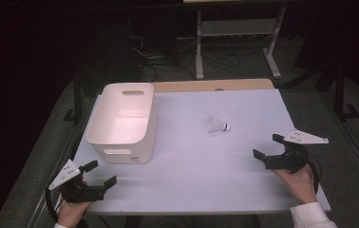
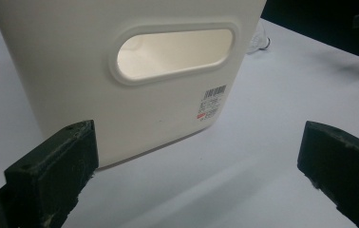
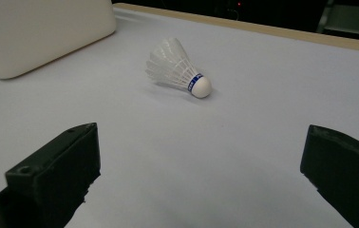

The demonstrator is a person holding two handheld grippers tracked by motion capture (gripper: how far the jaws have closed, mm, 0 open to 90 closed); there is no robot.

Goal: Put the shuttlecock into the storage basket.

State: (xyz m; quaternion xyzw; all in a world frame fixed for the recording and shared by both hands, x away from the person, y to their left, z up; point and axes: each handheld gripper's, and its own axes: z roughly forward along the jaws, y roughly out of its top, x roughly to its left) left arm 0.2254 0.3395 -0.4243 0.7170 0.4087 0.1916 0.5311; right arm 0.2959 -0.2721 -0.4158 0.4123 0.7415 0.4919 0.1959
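**A featherweight shuttlecock waits mid-counter, both grippers wide apart**

At the lower left of the high view, the left gripper (image 1: pixel 98 172) rests at the near corner of the counter (image 1: pixel 244 190), its jaws spread and nothing between them. Its own view looks straight at the near wall of the white bin (image 2: pixel 73 71), with the oval handle slot (image 2: pixel 175 53) in the upper middle and a small barcode label (image 2: pixel 212 103) below and to the right of it. The bin stands upright in the left half of the high view, open at the top and, as far as its inside shows, with nothing in it.

Right of centre in the high view lies the shuttlecock (image 1: pixel 218 124), on its side on the bare counter, well apart from the bin and from either gripper. The right gripper view sets it in the upper middle: white skirt fanned toward the upper left, rounded cork nose (image 3: pixel 200 87) with a blue band toward the lower right.

It looks very light, and the skirt is thin and springy, so a hard squeeze there would likely crush or bend it. The nose is the firm part but round and smooth, apt to slip out. My judgement is that a gentle pinch at the blue band, where skirt meets nose, suits best.

At the lower right, the right gripper (image 1: pixel 267 146) points toward the shuttlecock, jaws fully apart and holding nothing.
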